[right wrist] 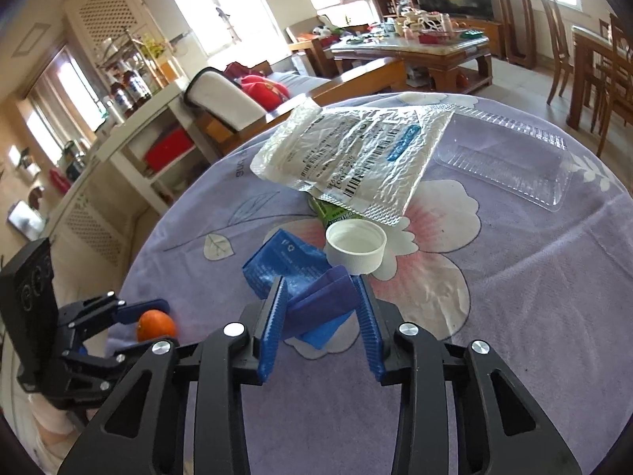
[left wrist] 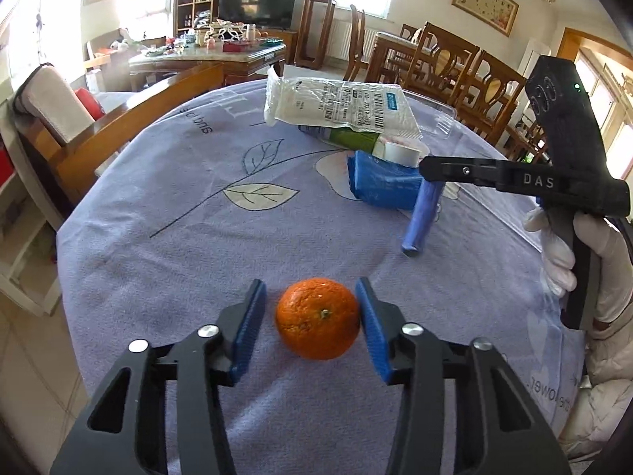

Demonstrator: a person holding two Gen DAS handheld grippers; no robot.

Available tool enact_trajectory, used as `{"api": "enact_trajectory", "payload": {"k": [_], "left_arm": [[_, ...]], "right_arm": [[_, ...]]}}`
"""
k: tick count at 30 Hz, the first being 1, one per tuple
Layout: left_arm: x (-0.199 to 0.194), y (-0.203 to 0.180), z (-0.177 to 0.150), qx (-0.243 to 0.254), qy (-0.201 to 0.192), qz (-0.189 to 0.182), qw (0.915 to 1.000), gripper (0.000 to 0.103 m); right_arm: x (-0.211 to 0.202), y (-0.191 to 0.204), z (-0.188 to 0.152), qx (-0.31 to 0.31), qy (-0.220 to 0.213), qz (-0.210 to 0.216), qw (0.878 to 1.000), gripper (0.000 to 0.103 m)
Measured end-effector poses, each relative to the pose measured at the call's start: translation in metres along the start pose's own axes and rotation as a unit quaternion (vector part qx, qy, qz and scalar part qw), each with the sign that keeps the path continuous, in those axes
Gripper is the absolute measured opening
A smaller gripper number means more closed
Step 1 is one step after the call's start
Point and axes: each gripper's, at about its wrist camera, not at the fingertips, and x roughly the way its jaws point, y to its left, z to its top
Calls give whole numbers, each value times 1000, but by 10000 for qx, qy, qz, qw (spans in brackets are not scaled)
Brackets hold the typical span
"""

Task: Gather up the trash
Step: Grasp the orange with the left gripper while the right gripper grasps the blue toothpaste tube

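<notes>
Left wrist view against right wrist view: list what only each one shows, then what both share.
Only the left wrist view shows the gloved hand holding the right gripper. Only the right wrist view shows the inside of the white cap and the whole clear plastic tray. Both show the orange between the left gripper pads, the blue roll, the blue wrapper and the silver pouch.

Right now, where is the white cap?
In the right wrist view the white cap sits open side up at centre, just beyond the blue wrapper, touching the near edge of the silver pouch.
</notes>
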Motion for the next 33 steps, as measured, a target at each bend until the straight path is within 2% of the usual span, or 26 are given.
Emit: {"api": "enact_trajectory", "payload": {"k": [1, 6, 11, 17, 28, 33], "left_arm": [[0, 1, 0, -1, -9, -68, 10000, 39], [-3, -2, -1, 103, -54, -37, 9999, 37], [-12, -5, -1, 87, -239, -86, 9996, 36], [-23, -27, 7, 224, -404, -198, 9987, 37], [-17, -112, 30, 757, -580, -626, 9935, 37], [-5, -136, 40, 791, -584, -706, 9927, 37]], "right_arm": [[-2, 0, 0, -1, -30, 38, 10000, 14], [-9, 1, 0, -16, -125, 186, 9997, 7], [-26, -2, -3, -9, -292, 251, 9993, 6], [-54, -14, -9, -12, -472, 242, 9986, 5], [-128, -53, -27, -81, -882, -62, 9960, 5], [-137, -77, -34, 201, -703, 119, 9973, 5]]}}
